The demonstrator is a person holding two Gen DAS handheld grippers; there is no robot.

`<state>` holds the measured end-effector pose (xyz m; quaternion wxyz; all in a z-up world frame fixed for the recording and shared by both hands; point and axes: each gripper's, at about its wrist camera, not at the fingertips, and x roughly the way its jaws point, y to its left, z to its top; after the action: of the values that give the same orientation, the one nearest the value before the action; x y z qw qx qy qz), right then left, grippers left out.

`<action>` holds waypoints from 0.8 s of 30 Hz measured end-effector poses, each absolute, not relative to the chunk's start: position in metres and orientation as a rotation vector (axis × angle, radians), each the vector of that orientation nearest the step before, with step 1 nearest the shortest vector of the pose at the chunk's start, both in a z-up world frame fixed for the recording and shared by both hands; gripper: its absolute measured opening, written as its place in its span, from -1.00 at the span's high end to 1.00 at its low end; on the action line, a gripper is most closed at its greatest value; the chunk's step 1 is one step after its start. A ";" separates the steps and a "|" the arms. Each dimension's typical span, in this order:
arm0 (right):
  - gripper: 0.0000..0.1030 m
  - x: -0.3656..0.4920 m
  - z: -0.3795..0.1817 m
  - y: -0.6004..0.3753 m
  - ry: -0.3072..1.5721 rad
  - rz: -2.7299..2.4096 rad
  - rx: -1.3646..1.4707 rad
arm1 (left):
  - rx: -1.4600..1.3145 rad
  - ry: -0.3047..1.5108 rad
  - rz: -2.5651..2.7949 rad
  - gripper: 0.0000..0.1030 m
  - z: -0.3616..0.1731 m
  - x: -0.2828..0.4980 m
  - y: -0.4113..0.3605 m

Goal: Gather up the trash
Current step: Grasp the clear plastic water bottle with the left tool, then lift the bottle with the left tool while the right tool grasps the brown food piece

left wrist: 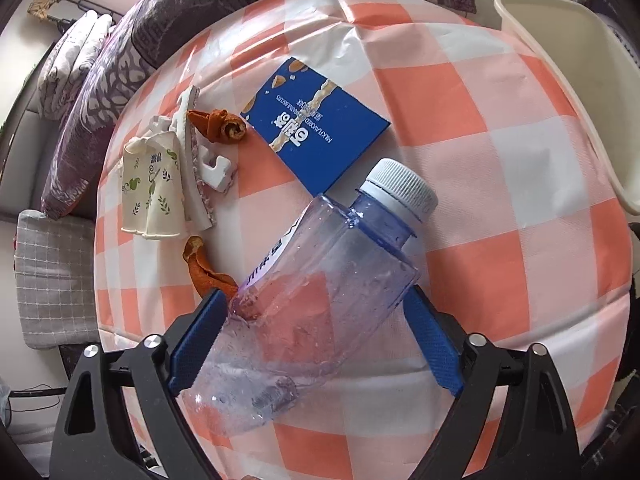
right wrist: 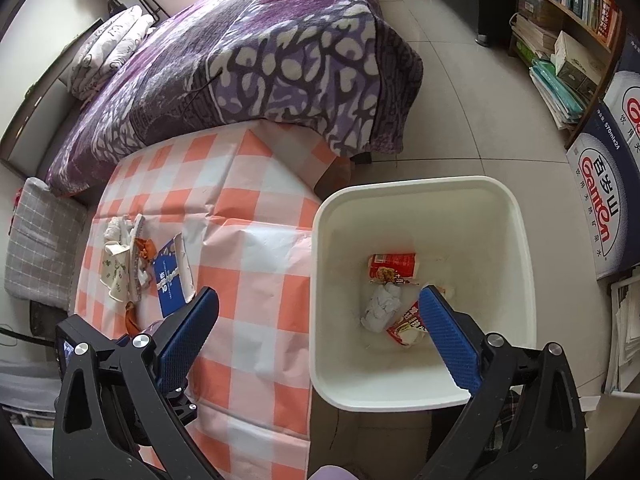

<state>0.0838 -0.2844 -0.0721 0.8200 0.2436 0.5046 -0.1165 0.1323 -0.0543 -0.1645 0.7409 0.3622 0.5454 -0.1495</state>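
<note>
Trash on the checked tablecloth (left wrist: 480, 160): a clear plastic bottle (left wrist: 340, 248) with a white cap was seen lying askew between the pads of the left gripper (left wrist: 315, 294); whether it was clamped could not be told. A blue biscuit box (left wrist: 316, 128), orange peel (left wrist: 218, 124) and a crushed paper cup (left wrist: 154, 188) were left farther off to the left. The right gripper (right wrist: 318, 296) was held released and empty above the white bin (right wrist: 420, 396) at the table's right, in which red wrappers (right wrist: 392, 268) and a crumpled tissue (right wrist: 380, 304) were seen.
</note>
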 end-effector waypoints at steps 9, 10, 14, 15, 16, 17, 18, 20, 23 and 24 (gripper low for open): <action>-0.86 0.107 -0.085 -0.243 1.110 -0.194 0.510 | 0.435 1.213 -0.300 -0.39 -0.138 0.145 0.003; -0.86 0.109 -0.086 -0.237 1.112 -0.189 0.496 | 0.361 1.206 -0.301 -0.39 -0.130 0.147 0.014; -0.86 0.118 -0.092 -0.203 1.113 -0.170 0.392 | 0.104 1.133 -0.278 -0.39 -0.094 0.152 0.057; -0.86 0.120 -0.094 -0.197 1.115 -0.164 0.373 | 0.045 1.111 -0.267 -0.39 -0.084 0.153 0.068; -0.86 0.122 -0.097 -0.188 1.118 -0.155 0.351 | -0.016 1.082 -0.253 -0.39 -0.073 0.152 0.078; -0.86 0.124 -0.100 -0.176 1.124 -0.139 0.326 | -0.070 1.050 -0.241 -0.39 -0.062 0.150 0.087; -0.86 0.126 -0.104 -0.165 1.130 -0.122 0.305 | -0.116 1.017 -0.232 -0.39 -0.052 0.149 0.096; -0.82 0.130 -0.112 -0.142 1.140 -0.075 0.258 | -0.200 0.944 -0.218 -0.39 -0.030 0.140 0.112; -0.54 0.136 -0.125 -0.100 1.172 0.018 0.185 | -0.297 0.841 -0.202 -0.39 0.001 0.133 0.134; -0.51 0.138 -0.129 -0.089 1.182 0.047 0.178 | -0.324 0.814 -0.200 -0.39 0.009 0.132 0.140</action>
<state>0.1384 -0.0893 -0.1286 0.8265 0.0839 0.5562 0.0222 0.1317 0.1402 0.0089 0.9007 -0.1564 0.3937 -0.0966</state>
